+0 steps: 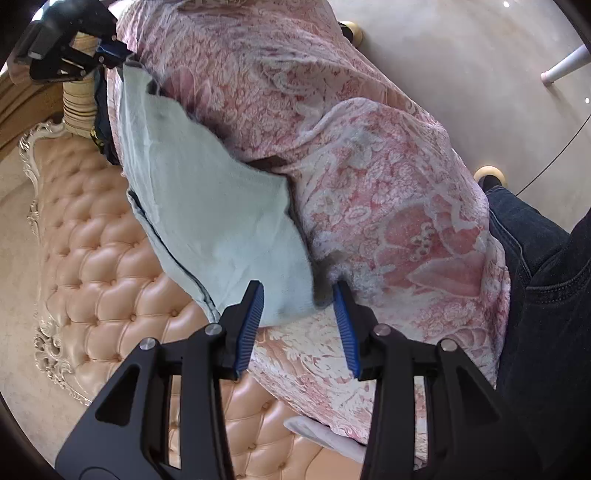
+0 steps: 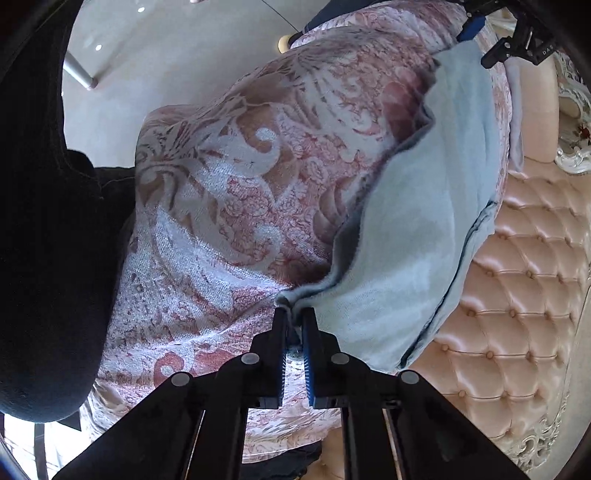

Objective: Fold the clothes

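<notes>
A pale blue garment (image 1: pixel 207 218) lies folded on a pink-and-white patterned blanket (image 1: pixel 369 177) that covers a sofa. My left gripper (image 1: pixel 299 291) is open, its fingers on either side of the garment's near corner, not closed on it. My right gripper (image 2: pixel 294 317) is shut on a corner of the same pale blue garment (image 2: pixel 417 240) where its edge bunches between the blue pads. In the left wrist view the right gripper (image 1: pixel 107 55) shows at the garment's far end; in the right wrist view the left gripper (image 2: pixel 476 26) shows at the top right.
The tufted peach leather sofa (image 1: pixel 96 236) with a carved white frame lies beside the blanket. The person's dark jeans (image 1: pixel 535 280) stand at the blanket's edge. A pale polished floor (image 1: pixel 461 55) with a white furniture leg (image 1: pixel 565 62) lies beyond.
</notes>
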A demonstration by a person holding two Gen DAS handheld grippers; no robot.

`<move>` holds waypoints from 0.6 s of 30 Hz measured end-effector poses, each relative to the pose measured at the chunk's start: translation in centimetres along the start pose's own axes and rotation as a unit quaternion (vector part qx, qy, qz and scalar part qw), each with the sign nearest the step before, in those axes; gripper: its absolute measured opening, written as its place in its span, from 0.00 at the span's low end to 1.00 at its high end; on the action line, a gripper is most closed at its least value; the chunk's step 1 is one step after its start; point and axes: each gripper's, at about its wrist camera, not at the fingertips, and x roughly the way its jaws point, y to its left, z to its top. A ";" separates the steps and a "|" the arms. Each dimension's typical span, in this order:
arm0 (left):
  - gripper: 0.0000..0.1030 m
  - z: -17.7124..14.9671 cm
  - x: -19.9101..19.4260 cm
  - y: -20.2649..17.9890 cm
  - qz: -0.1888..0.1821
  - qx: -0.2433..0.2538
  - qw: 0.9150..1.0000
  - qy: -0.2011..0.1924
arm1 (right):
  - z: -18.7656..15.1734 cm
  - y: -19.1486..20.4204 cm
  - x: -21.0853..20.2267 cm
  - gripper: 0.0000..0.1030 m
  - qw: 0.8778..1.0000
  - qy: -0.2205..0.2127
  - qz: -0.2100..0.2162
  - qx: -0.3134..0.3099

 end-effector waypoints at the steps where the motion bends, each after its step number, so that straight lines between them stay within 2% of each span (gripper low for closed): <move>1: 0.02 0.0 0.1 0.2 -0.004 -0.003 1.000 0.004 | 0.0 -0.3 0.0 0.06 1.000 -0.001 0.003 0.007; 4: 0.04 -0.1 -0.3 1.1 -0.008 -0.023 1.000 0.007 | -0.2 -1.0 -0.1 0.04 1.000 -0.006 0.006 0.029; 9: 0.04 -1.7 -1.9 3.6 0.022 -0.075 0.997 0.014 | -1.8 -4.0 -2.2 0.04 0.994 -0.023 -0.010 0.107; 12: 0.04 -3.3 -2.6 5.7 0.013 -0.154 0.988 0.015 | -3.6 -6.5 -3.4 0.04 0.981 -0.036 -0.002 0.190; 15: 0.04 -5.3 -3.0 8.1 0.005 -0.256 0.967 0.015 | -5.9 -9.0 -4.3 0.04 0.949 -0.062 0.018 0.309; 17: 0.04 -6.7 -3.0 9.3 -0.002 -0.316 0.949 0.017 | -7.3 -10.0 -4.3 0.04 0.923 -0.076 0.029 0.376; 18: 0.04 -7.2 -3.0 9.5 -0.003 -0.334 0.942 0.018 | -8.1 -10.4 -4.2 0.04 0.908 -0.082 0.034 0.409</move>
